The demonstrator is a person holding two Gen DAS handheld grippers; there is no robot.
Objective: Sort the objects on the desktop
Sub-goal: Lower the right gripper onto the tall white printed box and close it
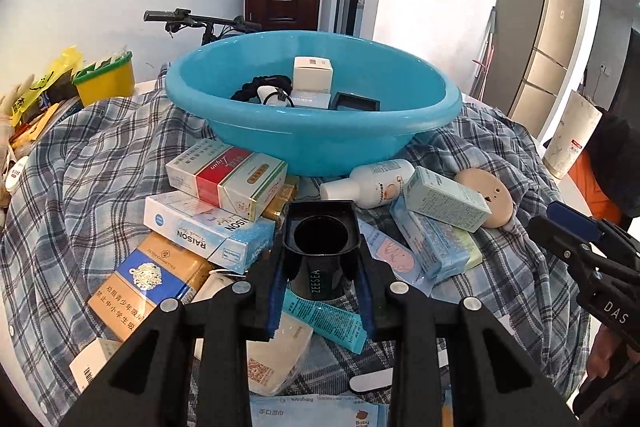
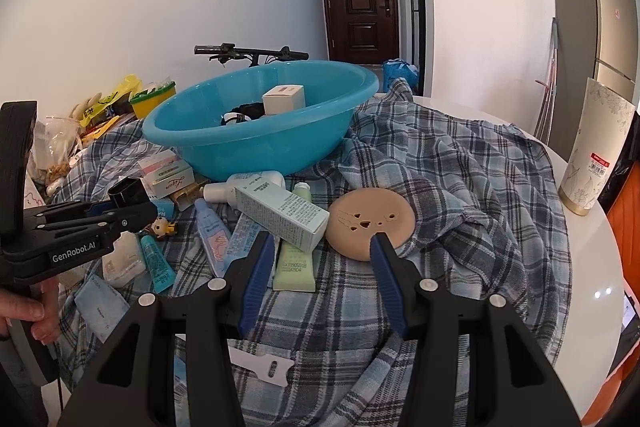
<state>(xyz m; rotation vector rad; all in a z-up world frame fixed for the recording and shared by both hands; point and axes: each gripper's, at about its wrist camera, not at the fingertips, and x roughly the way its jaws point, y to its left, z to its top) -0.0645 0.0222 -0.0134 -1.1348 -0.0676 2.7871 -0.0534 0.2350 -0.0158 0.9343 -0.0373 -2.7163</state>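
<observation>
Black and glossy, the ZEESEA container (image 1: 320,247) sits clamped between the left gripper (image 1: 322,291)'s blue-padded jaws, its open mouth tilted toward the blue basin (image 1: 312,143) beyond. It hangs above the heap of boxes and tubes on the plaid cloth (image 1: 100,163) over the tabletop. The right gripper (image 2: 322,267)'s jaws stand partly apart with nothing between them, just short of the tan disc (image 2: 370,223). Only the right wrist view shows the hand (image 2: 28,311) on the left gripper's handle and the container from the side, raised clear of the clutter.
</observation>
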